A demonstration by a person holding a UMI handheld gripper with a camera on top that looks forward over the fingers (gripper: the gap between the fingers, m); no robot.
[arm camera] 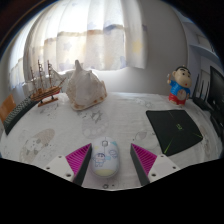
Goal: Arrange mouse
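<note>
A white mouse (106,158) with a cartoon print lies on the table's patterned cloth (60,135), between my two fingers. My gripper (112,160) is open: the left pink pad (78,157) is close to the mouse's left side, and the right pad (146,158) stands clear of it with a visible gap. A black mouse pad (178,130) lies ahead to the right of the right finger.
Beyond the fingers stand a large conch shell (84,88), a model sailing ship (45,85) to its left, and a cartoon boy figure (179,86) at the back right. A dark screen (214,95) stands at the right, and a white curtain (100,35) hangs behind.
</note>
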